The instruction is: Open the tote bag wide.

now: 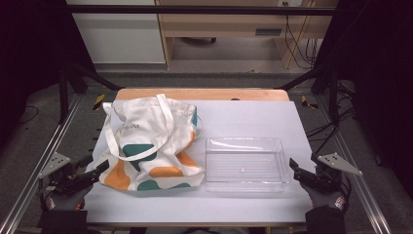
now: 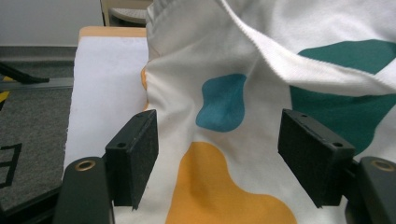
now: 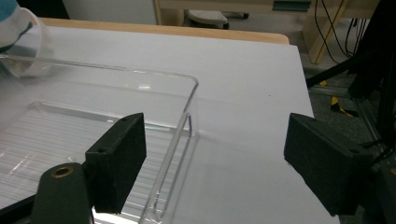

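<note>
Looking down on a room with grey carpeted floor (image 1: 243, 78), pale wooden furniture (image 1: 234, 24) standing at the far wall with black cables (image 1: 299, 44) hanging beside it, and a dark metal frame (image 1: 195, 9) running across the top and down both sides. Carrying everything on a bench (image 1: 253, 117) covered with a white sheet, its bare wooden edge showing along the far side.

Lying on the left half of the bench: a cream tote bag (image 1: 151, 141), printed with orange, dark green and teal blobs, its handles draped loosely over the cloth. Sitting just beside it, on the right half: a clear plastic tray (image 1: 245, 165), rectangular, shallow, ribbed on its floor, with nothing visible inside.

Hovering at the near left corner: the left tool (image 1: 97, 171), jaws standing wide apart, pointing at the near left edge of the bag. Showing, in the left gripper view, the bag's printed cloth (image 2: 224, 140) between and beyond the spread pads, nothing pinched.

Hovering at the near right corner: the right tool (image 1: 297, 170), jaws also standing well apart, close to the tray's right wall. Showing, in the right gripper view, the tray's corner (image 3: 189, 121) between the jaws, nothing clamped.
</note>
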Demonstrator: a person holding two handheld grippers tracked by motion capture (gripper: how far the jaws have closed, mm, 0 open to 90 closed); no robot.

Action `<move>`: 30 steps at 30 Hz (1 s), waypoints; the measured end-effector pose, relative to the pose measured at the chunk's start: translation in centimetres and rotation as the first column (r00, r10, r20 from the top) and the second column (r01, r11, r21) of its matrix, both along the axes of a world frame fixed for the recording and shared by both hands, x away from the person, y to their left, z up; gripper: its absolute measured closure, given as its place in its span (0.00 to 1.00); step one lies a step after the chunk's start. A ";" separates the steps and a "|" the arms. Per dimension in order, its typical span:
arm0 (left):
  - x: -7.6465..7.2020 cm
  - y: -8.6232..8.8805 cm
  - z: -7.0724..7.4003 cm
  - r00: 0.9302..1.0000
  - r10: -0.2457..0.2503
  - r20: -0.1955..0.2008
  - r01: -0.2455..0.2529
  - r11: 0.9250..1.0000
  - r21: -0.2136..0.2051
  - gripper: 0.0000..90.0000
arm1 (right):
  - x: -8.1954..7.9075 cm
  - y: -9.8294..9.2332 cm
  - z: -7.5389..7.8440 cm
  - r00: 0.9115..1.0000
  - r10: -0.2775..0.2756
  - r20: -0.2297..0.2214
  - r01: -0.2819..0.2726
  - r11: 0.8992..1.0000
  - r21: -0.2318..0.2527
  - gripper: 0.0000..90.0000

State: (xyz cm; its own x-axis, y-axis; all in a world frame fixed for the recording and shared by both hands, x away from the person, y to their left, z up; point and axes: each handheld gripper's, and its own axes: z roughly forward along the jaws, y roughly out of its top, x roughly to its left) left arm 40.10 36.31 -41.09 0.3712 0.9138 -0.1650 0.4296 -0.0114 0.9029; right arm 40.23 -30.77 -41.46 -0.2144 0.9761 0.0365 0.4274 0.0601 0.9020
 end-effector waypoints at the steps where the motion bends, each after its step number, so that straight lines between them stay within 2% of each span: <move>1: -0.1 -0.1 0.1 1.000 -0.005 0.000 0.005 1.000 -0.003 0.32 | -0.1 0.2 0.1 1.000 0.006 0.003 -0.006 1.000 0.000 0.24; 14: -0.3 -0.5 0.7 1.000 -0.020 0.013 0.021 1.000 -0.013 0.32 | -0.1 2.4 0.5 0.999 0.054 0.005 -0.054 0.998 -0.017 0.26; 22: -0.4 -0.6 1.1 0.999 -0.025 0.023 0.026 0.999 -0.023 0.32 | 0.0 4.0 1.3 0.995 0.098 0.012 -0.098 0.995 -0.013 0.30; 30: -0.7 -0.5 1.9 0.998 -0.035 0.044 0.037 0.999 -0.035 0.33 | 0.1 6.4 2.5 0.985 0.166 0.035 -0.166 0.986 -0.007 0.32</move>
State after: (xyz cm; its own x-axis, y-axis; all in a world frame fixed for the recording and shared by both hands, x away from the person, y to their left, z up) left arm 39.45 35.77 -39.15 0.4111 0.8935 -0.1809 0.3902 0.0068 0.9207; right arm 40.28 -24.35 -38.96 -0.3746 0.9269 0.0219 0.3786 0.1314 0.9162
